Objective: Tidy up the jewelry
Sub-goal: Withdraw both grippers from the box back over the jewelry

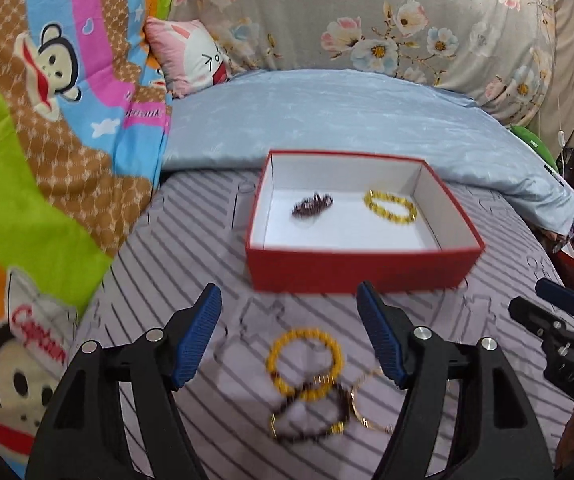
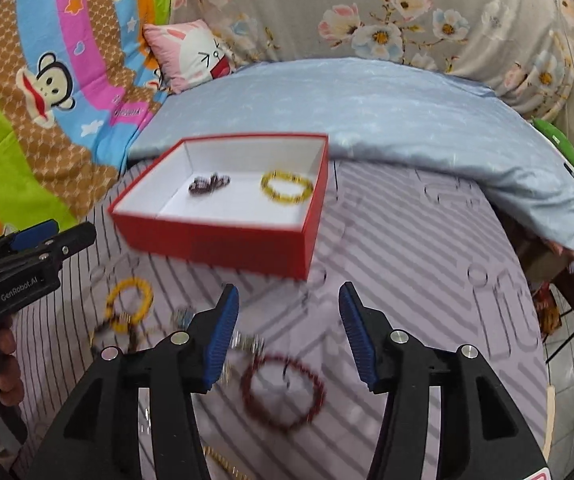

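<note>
Blue-padded left hand-held gripper [image 1: 289, 336] spread above yellow bracelet [image 1: 305, 364] — right hand-held gripper [image 2: 287, 334] spread above red bracelet [image 2: 283, 394].

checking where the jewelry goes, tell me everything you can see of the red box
The red box is a shallow, open rectangular tray, seemingly cardboard, red outside and white inside, with no lid on it. It sits flat on the striped sheet, its far edge near the blue pillow. Inside lie a dark beaded bracelet and a yellow beaded bracelet, apart from each other. Neither claw touches it.
</note>
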